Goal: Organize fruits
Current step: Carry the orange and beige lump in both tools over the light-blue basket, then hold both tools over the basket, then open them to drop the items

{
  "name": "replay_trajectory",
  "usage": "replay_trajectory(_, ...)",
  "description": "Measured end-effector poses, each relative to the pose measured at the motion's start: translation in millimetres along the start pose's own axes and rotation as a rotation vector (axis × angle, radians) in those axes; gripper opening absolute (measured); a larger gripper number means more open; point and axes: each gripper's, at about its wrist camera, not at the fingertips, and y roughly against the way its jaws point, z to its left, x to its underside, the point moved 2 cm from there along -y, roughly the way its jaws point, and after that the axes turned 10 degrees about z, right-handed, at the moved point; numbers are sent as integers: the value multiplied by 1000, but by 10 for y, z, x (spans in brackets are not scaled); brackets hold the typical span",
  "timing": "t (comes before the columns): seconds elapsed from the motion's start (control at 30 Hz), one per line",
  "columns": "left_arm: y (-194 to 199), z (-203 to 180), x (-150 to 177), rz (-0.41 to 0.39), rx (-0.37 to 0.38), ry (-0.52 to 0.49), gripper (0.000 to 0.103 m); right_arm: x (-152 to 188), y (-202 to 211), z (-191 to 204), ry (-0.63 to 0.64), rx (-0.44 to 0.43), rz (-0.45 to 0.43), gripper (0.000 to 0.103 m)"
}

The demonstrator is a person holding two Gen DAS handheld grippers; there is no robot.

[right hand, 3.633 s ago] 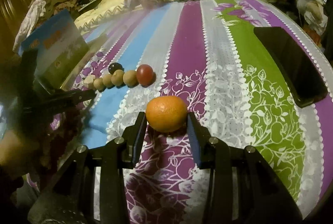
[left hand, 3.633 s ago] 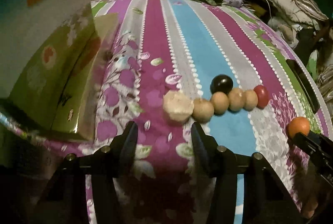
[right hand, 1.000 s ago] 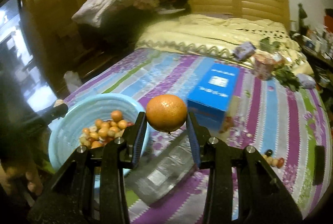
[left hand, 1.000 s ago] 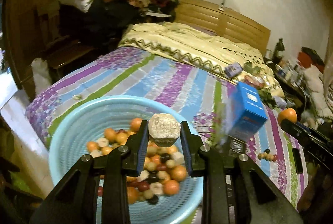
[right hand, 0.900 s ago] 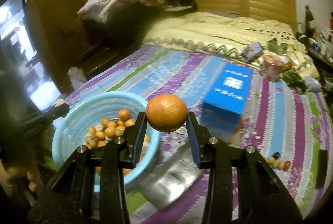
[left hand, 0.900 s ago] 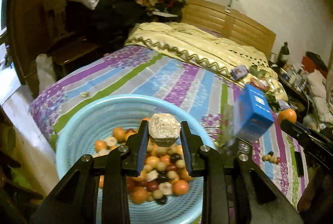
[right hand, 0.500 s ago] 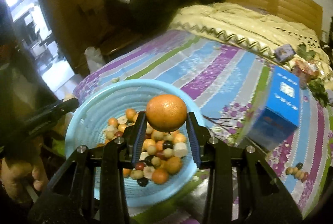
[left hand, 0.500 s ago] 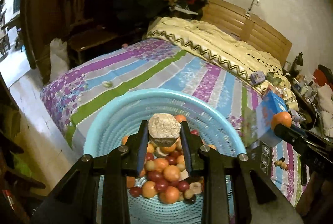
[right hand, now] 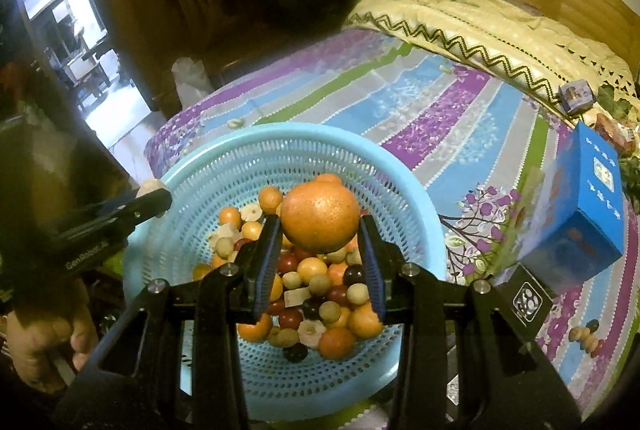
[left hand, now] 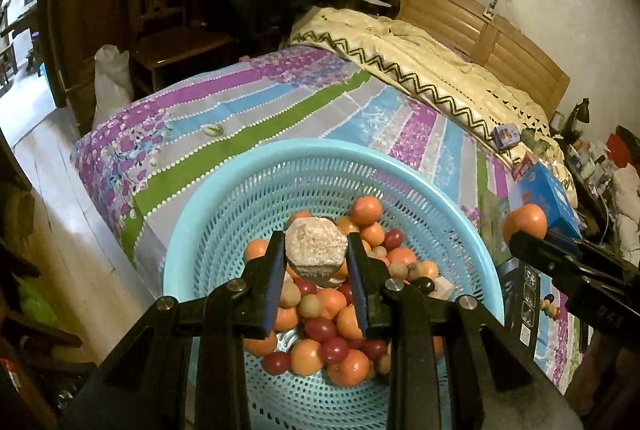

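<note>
A light blue perforated basket sits at the near left corner of a striped bed, its rim overhanging the edge. Above its heap of small fruits, the left gripper pinches a pale rough fruit. The right gripper clamps an orange over the basket. A blue box stands near the basket's right rim; striped cover beyond lies open.

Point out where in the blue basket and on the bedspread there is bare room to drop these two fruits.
The basket is crowded in the middle with the fruit pile; its perforated wall around the pile is bare. The striped bedspread lies bare between the basket and the cream blanket. Near the blue box it is cluttered.
</note>
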Motion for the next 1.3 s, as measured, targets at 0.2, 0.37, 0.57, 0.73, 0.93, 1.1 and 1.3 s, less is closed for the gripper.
replay_trajectory(0.2,-73,-7,6,17,6,-5,30,-7,-34,-9,-5,-5,11,39)
replay_trajectory(0.37,-111,-13,1,27,5,-11,30,3,-101,-15,-5,-9,24,39)
replay_trajectory(0.57,-217,-9,16,64,5,-20,30,19,-220,-48,-13,-28,58,39)
replay_trajectory(0.73,-291,-14,32,94,3,-26,30,29,-284,-63,-14,-35,80,39)
replay_trajectory(0.93,-337,-20,31,109,3,-34,30,41,-322,-85,-18,-40,90,39)
replay_trajectory(1.1,-358,-45,32,113,4,-41,30,43,-325,-87,-18,-41,90,39)
replay_trajectory(1.3,-362,-74,26,117,6,-47,30,45,-331,-88,-18,-41,90,39)
